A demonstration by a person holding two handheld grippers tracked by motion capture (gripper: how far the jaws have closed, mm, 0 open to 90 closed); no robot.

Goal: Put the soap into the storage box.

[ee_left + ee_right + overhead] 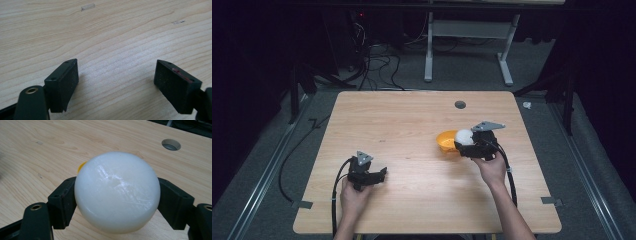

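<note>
R gripper (117,195) clamps white puck (117,192) over orange bowl (446,141); table hole (460,104) beyond.

Dim lab: bare wood table (412,130), floor cables (377,65), equipment frame (467,30).

The wooden table (412,125) lies bare across its left half, far edge and near edge, so a hand can pass freely there. The one standing obstacle is the orange bowl (445,142) right of centre, with the right gripper (468,144) holding a white puck (117,192) just beside and partly over it. The left gripper (379,175), jaws apart over bare wood, sits near the near-left corner. A small round hole (460,104) marks the far edge.
</note>
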